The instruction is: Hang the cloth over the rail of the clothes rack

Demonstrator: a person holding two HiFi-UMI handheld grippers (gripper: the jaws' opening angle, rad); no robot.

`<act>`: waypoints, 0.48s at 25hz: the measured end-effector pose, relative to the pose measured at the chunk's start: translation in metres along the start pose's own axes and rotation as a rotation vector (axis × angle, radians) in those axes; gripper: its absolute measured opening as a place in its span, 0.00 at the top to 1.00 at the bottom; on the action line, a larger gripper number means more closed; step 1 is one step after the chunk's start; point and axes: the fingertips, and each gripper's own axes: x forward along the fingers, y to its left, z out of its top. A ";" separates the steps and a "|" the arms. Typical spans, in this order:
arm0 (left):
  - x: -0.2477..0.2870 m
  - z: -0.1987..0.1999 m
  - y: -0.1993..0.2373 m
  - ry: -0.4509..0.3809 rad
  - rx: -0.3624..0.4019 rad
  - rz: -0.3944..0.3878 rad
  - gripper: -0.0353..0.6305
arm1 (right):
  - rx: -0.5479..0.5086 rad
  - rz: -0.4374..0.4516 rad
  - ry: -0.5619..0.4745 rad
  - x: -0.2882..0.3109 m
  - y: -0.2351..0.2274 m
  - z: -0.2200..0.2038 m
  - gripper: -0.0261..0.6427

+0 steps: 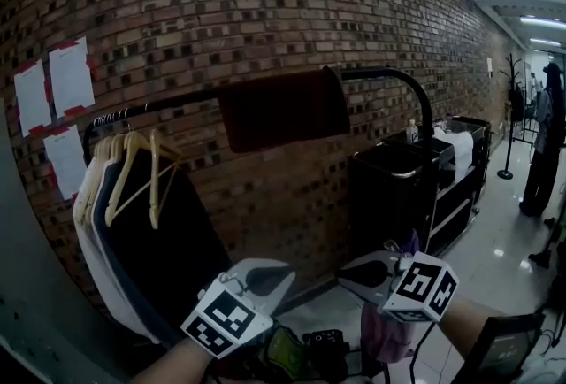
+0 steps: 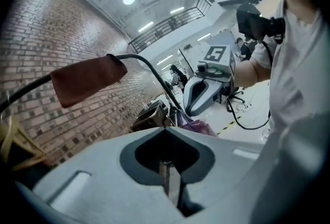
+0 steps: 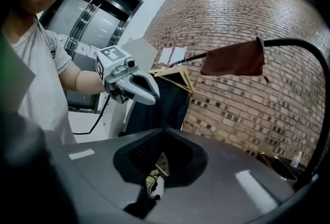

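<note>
A dark red cloth (image 1: 283, 111) hangs draped over the black rail (image 1: 177, 101) of the clothes rack (image 1: 423, 112), seemingly held by its own weight, so the left gripper (image 1: 265, 278) and right gripper (image 1: 367, 272) hover low, well apart from it, jaws closed on nothing.

dark reddish-brown cloth (image 1: 283, 111) draped over the black rail (image 1: 177, 102) of the clothes rack, hanging flat

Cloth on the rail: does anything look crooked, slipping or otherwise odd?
Nothing stands out. The brown cloth is draped over the black rail near its curved end, apart from the wooden hangers with garments at the other end.
</note>
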 end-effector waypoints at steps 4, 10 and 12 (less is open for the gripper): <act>0.009 -0.021 -0.100 -0.006 -0.213 0.019 0.94 | 0.059 0.049 -0.002 -0.041 0.050 -0.062 0.96; 0.011 -0.022 -0.225 0.005 -0.440 0.030 0.94 | 0.126 0.195 -0.027 -0.079 0.134 -0.110 0.96; 0.001 -0.020 -0.250 0.035 -0.475 0.053 0.94 | 0.158 0.258 -0.038 -0.085 0.161 -0.115 0.96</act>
